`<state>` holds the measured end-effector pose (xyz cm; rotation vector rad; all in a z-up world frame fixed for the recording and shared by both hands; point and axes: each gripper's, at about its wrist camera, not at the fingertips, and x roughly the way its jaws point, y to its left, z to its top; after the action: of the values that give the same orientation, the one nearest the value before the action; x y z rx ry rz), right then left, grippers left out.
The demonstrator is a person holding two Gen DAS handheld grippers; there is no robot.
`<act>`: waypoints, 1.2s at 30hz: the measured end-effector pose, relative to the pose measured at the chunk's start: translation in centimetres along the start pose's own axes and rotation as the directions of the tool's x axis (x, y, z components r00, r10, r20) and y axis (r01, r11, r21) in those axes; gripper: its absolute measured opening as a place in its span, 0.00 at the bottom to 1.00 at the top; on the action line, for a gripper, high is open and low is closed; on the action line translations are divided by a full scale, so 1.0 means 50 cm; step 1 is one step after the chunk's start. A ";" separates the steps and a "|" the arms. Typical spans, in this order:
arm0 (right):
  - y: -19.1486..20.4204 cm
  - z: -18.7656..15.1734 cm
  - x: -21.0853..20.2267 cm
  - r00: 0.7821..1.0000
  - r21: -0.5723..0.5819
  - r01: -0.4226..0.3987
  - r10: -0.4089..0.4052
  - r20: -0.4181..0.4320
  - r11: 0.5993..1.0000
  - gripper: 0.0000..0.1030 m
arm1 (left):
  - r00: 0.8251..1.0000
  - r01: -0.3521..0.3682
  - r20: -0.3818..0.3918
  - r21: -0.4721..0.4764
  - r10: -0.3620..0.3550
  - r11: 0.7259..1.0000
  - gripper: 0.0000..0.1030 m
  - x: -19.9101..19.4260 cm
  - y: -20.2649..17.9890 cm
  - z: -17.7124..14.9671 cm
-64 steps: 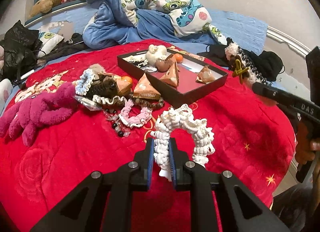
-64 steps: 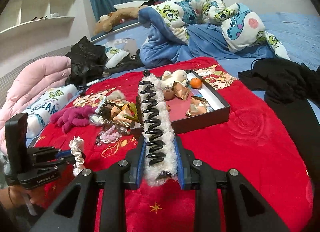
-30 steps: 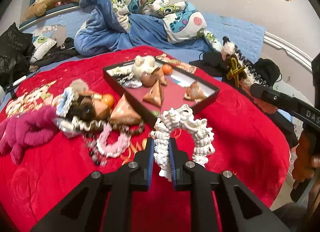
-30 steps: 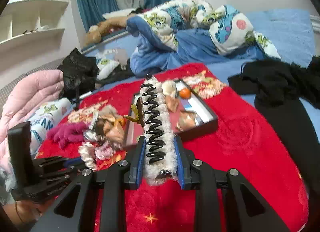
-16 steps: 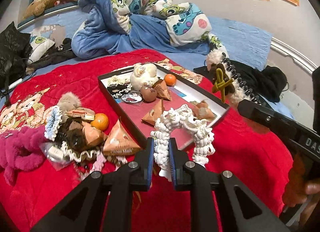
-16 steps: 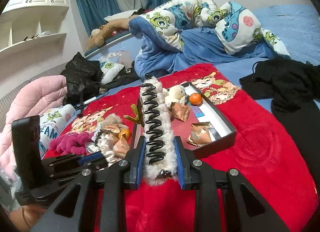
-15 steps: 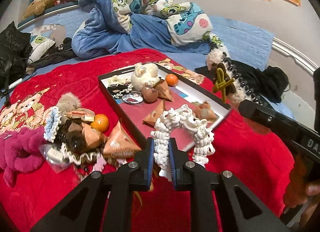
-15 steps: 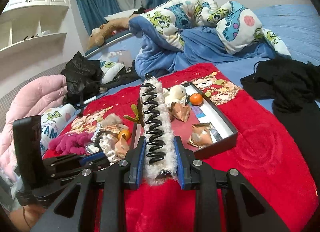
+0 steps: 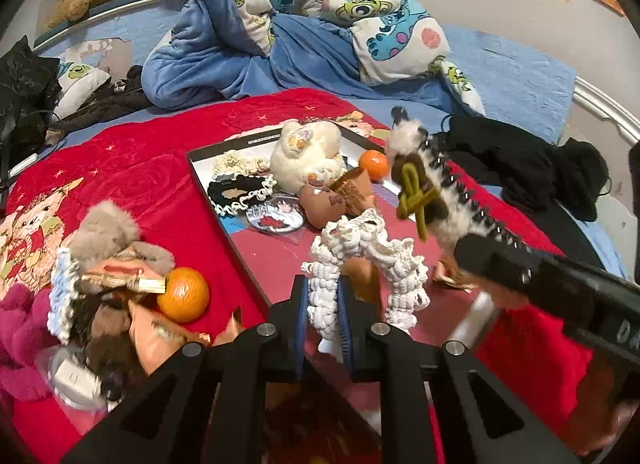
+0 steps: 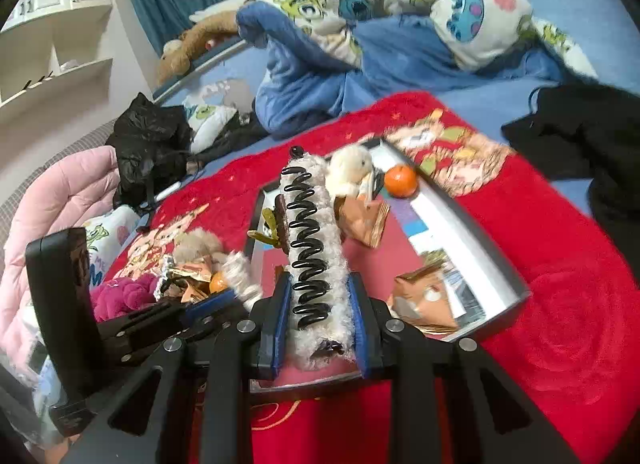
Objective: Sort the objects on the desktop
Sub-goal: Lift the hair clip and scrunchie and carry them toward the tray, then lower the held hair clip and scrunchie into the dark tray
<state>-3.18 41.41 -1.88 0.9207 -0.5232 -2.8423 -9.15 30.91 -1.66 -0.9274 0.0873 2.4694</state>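
**A:** so how do these two hair things handle? the white crochet scrunchie [image 9: 362, 260] looks like pure fluff

**B:** yeah I'd guess weightless and floppy. the left gripper [image 9: 323, 318] is pinched tight on one end of the loop, and the rest arches up and droops off to the right of the jaws. soft enough that it can't break or slip, it just squishes. any bit of the band works as a grab spot

**A:** and the fuzzy claw clip [image 10: 310, 240]?

**B:** different story. stiff core with black teeth under the fur, so I reckon it stays rigid. the right gripper [image 10: 318, 322] is clamped across its near end, pads on the furry sides, and it sticks straight out ahead of the fingers. fur might slide a little, but the grip looks solid

**A:** where's everything relative to the grippers?

**B:** the black tray [image 9: 208, 188] sits right in front of and below both. from the left wrist view the scrunchie hangs over its near part, and the clip's far end, with its olive bow [image 9: 418, 200], is just ahead and to the right. the messy pile with the orange [image 9: 183, 294] is off to the left of the left gripper, outside the tray
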 end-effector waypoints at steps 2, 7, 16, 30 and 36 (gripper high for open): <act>0.003 0.000 0.015 1.000 -0.008 0.013 -0.013 -0.013 1.000 0.25 | 1.000 -0.006 -0.004 0.002 0.006 1.000 0.15 0.017 0.001 0.005; 0.001 0.015 0.046 1.000 0.013 0.020 -0.020 -0.022 1.000 0.25 | 1.000 -0.010 -0.011 0.004 0.010 1.000 0.15 0.056 0.007 0.023; -0.005 0.016 0.117 0.983 -0.053 0.159 -0.163 -0.087 0.986 0.25 | 1.000 0.009 0.003 0.014 -0.009 1.000 0.15 0.090 0.014 0.039; -0.001 -0.005 0.141 0.965 -0.120 0.222 -0.236 -0.118 0.968 0.26 | 0.998 -0.002 0.063 0.033 0.000 0.999 0.14 0.077 0.009 0.017; 0.005 -0.009 0.149 0.962 -0.146 0.233 -0.250 -0.108 0.961 0.27 | 0.998 0.000 0.065 0.033 -0.002 0.999 0.14 0.077 0.011 0.017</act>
<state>-8.94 39.51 -6.22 1.2036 -0.2178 -2.9588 -12.39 32.25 -3.52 -0.8326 0.1051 2.4874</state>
